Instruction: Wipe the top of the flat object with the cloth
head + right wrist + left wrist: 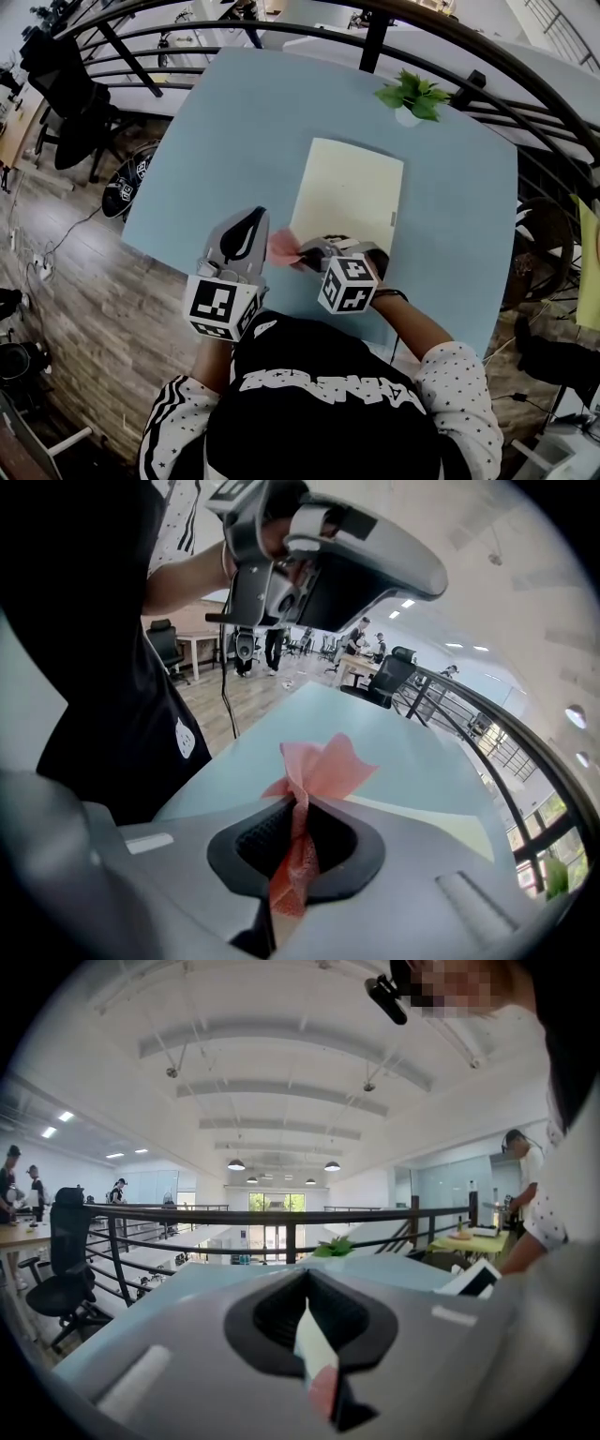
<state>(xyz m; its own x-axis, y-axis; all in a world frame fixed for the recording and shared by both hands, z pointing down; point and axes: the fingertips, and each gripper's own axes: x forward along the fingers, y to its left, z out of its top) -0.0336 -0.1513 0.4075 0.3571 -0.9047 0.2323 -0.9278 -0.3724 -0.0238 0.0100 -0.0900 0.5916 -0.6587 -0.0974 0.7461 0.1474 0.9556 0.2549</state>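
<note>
Holds left claw (255,220) pressed together above light-blue worktop (234,141), pinches bunched pink cloth (281,246) in right claw (302,255) just beside it, shows cream flat board (352,187) lying just beyond, potted plant (412,96) at far edge.

Open tabletop (234,122) round the flat object (349,192), only a small plant (412,96) beyond its far edge.

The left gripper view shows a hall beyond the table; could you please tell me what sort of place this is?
Probably an open-plan office on a mezzanine: a black metal railing edges the floor, a black office chair stands beside it, and pendant lamps hang overhead.
</note>
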